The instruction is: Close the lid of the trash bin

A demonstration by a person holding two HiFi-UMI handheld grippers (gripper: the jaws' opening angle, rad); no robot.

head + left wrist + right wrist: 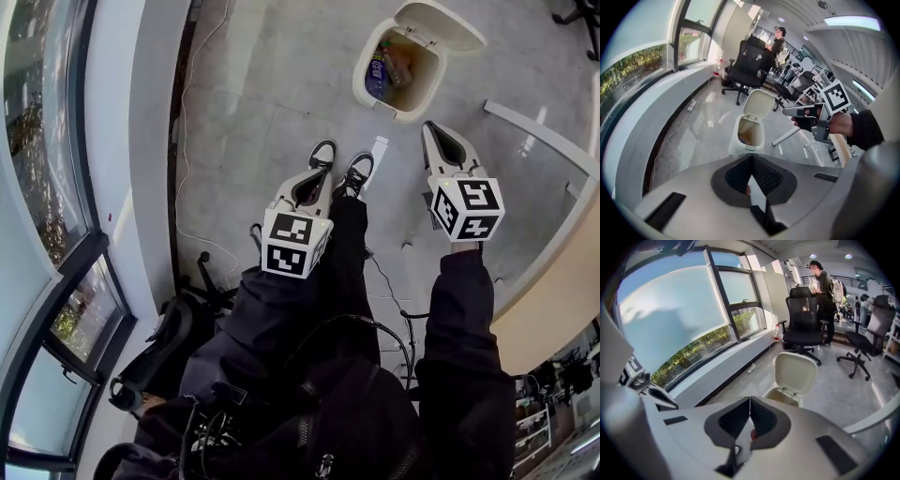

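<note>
The left gripper, white-grey with a marker cube, is held out on a black-sleeved arm; in the left gripper view its dark ribbed fingers are seen pressed together at the tips, with nothing between them. The right gripper is carried at 3 o'clock of it, well apart, and its fingers are likewise closed on nothing. A pair of black shoes with white trim is seen on the grey tiled floor just beside the left gripper's tip. Further on, the cream plastic trash bin stands on the floor at 1 o'clock of the left gripper and 11 o'clock of the right, apart from both. Its hinged cream lid stands open, tilted back at the far side, and colourful packaging is visible inside. Beyond the bin, a black office chair is parked by the window, and a person in dark clothing stands behind it
</note>
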